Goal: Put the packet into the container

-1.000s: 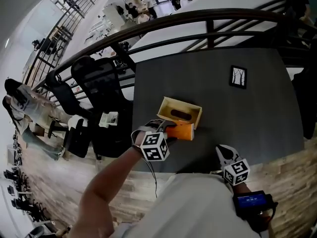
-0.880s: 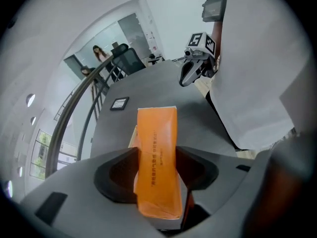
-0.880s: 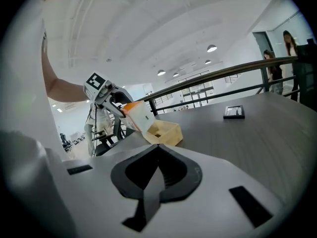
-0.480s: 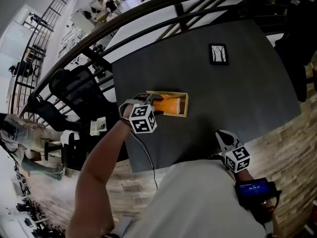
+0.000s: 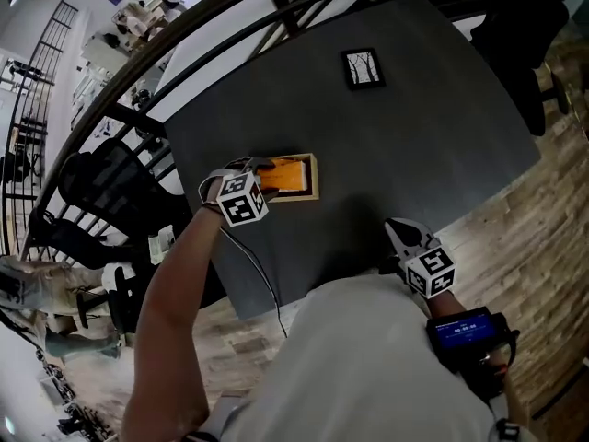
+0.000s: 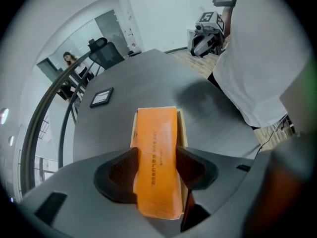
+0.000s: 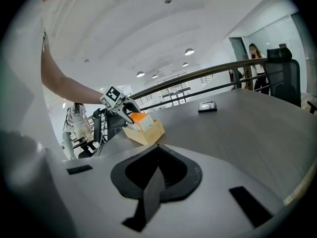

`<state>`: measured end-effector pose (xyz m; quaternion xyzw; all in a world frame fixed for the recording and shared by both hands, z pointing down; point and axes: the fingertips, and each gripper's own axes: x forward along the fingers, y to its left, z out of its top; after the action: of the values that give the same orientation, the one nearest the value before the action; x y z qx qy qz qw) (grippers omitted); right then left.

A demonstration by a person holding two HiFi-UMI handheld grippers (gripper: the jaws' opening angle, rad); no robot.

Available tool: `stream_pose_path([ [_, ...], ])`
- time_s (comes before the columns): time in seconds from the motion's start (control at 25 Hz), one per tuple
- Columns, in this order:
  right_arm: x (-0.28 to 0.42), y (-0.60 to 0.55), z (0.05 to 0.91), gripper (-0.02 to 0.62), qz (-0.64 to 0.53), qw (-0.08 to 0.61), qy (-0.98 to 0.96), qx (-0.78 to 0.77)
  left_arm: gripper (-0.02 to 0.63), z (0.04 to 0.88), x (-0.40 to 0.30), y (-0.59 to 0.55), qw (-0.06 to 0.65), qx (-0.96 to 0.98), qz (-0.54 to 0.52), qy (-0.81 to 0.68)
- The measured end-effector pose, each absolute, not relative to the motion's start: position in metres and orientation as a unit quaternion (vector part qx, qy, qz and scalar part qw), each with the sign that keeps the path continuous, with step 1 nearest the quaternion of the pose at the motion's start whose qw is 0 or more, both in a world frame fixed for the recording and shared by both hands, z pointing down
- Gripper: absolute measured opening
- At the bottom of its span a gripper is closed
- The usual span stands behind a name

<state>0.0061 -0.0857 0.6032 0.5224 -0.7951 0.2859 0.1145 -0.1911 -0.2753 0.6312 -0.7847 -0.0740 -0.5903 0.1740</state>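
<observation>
Orange packet (image 6: 156,148), clamped by the left hand-held gripper (image 6: 156,171), dips into the wooden container (image 6: 183,128) on the worktop (image 6: 114,118). The right hand-held gripper (image 7: 154,175) is closed, empty.

**An open office level around a dark worktop**

We see a matte dark grey worktop (image 5: 442,136) edged by a curved dark metal railing (image 6: 44,105). A black high-backed office chair (image 6: 105,56) stands just beyond it. Pale wood-plank flooring (image 5: 515,219) runs alongside the worktop. Above us, a white ceiling (image 7: 148,24) carries round glowing lamps (image 7: 188,51).
</observation>
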Motion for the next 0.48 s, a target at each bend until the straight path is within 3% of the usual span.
stream_pose_path([
  [0.48, 0.023, -0.074, 0.608, 0.008, 0.299, 0.118, -0.772, 0.548, 0.247, 0.666, -0.193, -0.274, 0.146, -0.768, -0.613, -0.114],
])
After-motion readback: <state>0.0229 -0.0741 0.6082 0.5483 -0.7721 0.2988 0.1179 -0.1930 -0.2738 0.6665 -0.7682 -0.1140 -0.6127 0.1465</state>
